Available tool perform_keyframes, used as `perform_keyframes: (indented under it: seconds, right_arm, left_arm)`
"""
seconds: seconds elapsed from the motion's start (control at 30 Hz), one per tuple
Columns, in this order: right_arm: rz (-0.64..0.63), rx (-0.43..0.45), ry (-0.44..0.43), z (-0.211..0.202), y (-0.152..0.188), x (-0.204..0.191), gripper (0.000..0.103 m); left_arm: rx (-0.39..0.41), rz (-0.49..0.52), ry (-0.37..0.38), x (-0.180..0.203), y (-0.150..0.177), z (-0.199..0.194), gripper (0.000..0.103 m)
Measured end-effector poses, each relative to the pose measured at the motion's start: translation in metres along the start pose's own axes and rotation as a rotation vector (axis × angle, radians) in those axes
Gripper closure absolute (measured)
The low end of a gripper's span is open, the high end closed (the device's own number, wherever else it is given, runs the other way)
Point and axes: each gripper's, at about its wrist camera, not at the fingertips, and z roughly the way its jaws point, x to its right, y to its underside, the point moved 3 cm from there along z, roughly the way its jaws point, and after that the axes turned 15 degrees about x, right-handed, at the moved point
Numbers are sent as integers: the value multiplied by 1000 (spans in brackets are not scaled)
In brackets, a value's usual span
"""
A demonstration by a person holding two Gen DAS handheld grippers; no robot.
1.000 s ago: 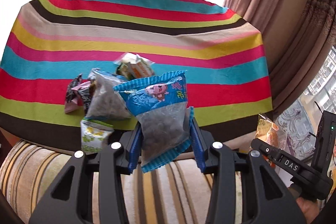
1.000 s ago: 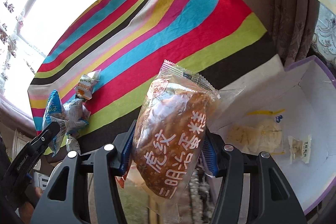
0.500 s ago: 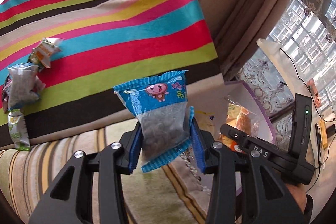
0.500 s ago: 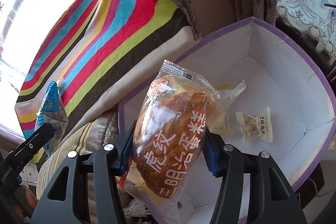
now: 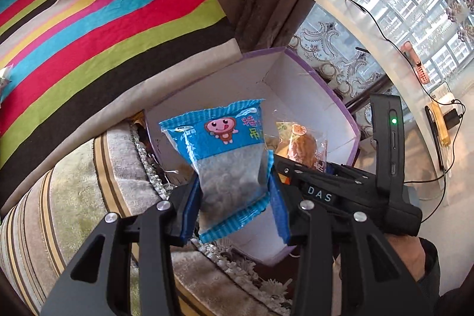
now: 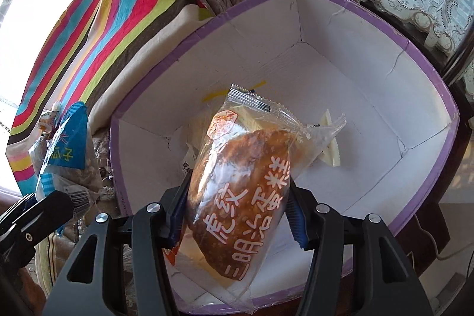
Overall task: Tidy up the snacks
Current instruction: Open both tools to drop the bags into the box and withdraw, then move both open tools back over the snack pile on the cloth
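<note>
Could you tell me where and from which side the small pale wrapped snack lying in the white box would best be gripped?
Probably across its narrow middle, coming straight down from above. The small pale packet lies flat on the floor of the box, with crimped ends. The cake packet, held by the right gripper, partly hides it.

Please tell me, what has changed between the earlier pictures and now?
Both grippers swung away from the striped cloth to the purple-rimmed box. The right gripper now hangs over its inside; the left gripper is near its edge. Unchanged: left clamps the blue packet, right the cake packet.
</note>
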Motion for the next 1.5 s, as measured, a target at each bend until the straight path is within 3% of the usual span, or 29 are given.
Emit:
perform_keyframes:
  seconds: [0.13, 0.27, 0.4, 0.67, 0.93, 1.07, 1.33, 1.5]
  right_arm:
    - [13, -29, 18, 5, 7, 5, 47]
    - [18, -19, 34, 3, 6, 6, 43]
    - [6, 13, 40, -4, -2, -1, 32]
    - [-21, 52, -9, -15, -12, -32, 27]
    - [-92, 90, -100, -25, -26, -88, 23]
    - [-141, 95, -157, -30, -27, -123, 20]
    - [-234, 59, -230, -24, -14, -183, 18]
    - [-285, 45, -244, -19, -9, -211, 18]
  left_arm:
    - [-29, 1, 14, 1, 3, 5, 58]
    - [-15, -16, 13, 3, 1, 4, 43]
    - [9, -29, -3, -2, 1, -4, 40]
    - [106, -28, -152, -33, -3, -32, 30]
    - [199, -71, -293, -81, -4, -71, 28]
    - [236, -130, -364, -114, 3, -97, 27]
    - [284, -350, -505, -204, 32, -154, 27]
    - [292, -453, -542, -249, 51, -177, 27]
